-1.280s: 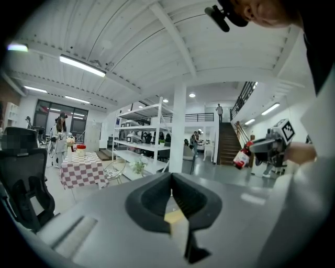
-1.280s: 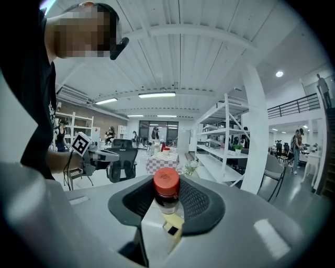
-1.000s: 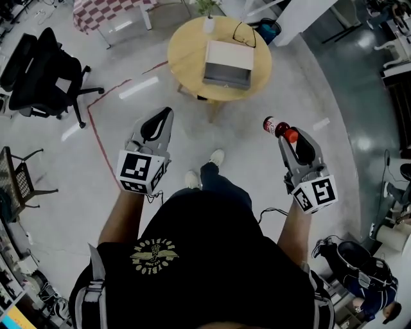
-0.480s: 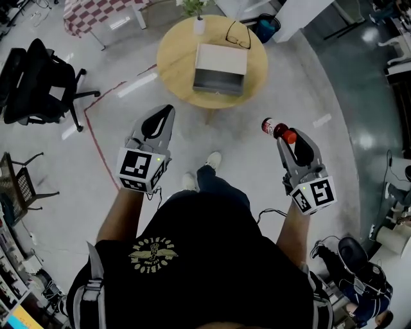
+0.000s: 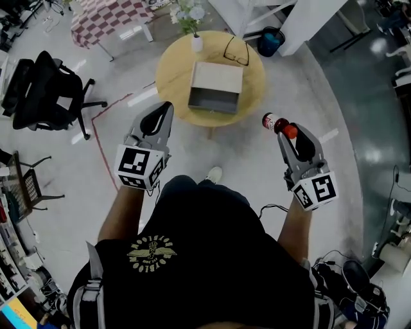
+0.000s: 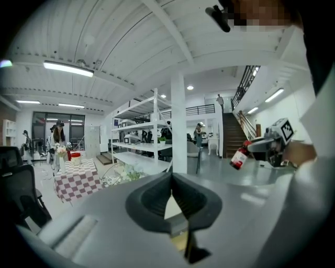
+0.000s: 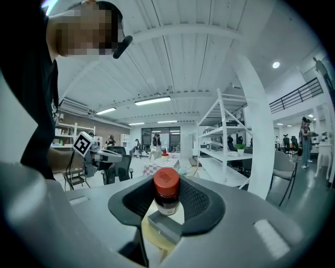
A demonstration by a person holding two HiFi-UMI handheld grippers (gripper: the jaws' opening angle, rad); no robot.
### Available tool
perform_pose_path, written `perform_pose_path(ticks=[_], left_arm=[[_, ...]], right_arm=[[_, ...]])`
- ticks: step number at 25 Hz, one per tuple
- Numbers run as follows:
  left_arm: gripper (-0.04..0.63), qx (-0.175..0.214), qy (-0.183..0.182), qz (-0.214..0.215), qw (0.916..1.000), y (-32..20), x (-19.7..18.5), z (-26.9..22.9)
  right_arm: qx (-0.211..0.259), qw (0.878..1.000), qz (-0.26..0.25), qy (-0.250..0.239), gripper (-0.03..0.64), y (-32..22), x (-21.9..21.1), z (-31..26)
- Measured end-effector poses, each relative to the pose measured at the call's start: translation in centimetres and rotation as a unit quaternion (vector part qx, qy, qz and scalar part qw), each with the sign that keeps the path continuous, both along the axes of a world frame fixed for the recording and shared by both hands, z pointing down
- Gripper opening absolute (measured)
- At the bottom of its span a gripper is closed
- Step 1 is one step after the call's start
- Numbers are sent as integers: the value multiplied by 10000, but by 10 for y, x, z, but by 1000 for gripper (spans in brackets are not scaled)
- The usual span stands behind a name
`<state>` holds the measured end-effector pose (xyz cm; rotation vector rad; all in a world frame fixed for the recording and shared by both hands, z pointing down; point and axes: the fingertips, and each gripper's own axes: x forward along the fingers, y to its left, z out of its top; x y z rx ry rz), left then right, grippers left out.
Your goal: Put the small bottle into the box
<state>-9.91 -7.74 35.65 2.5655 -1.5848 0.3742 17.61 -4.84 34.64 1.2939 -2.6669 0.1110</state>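
The small bottle (image 5: 276, 124) has a dark body, a white label and a red cap. My right gripper (image 5: 287, 130) is shut on it and holds it in the air, right of and nearer than the round wooden table (image 5: 172, 67). In the right gripper view the bottle (image 7: 167, 193) stands between the black jaws, cap toward the camera. The open grey box (image 5: 215, 88) lies on the table's middle. My left gripper (image 5: 164, 110) hangs by the table's near left edge, its black jaws (image 6: 171, 178) shut with nothing in them.
On the table lie glasses (image 5: 237, 51) and a small vase of flowers (image 5: 196, 42). A black office chair (image 5: 45, 87) stands at the left, with a checkered table (image 5: 109, 16) behind it. A blue bin (image 5: 270, 40) sits beyond the table. A red line (image 5: 99, 138) crosses the floor.
The table and box have slid down toward me in the head view as the person walks up to them. Both grippers keep their pose, and the bottle stays held.
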Motion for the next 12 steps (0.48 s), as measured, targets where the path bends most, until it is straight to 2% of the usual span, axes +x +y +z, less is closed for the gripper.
perform_pose_path(ticks=[12], left_arm=[[0,-38,-4,-225,9997,-26,9,7]], right_arm=[[-23,9994,-349,-67,155,-41,-2,7]])
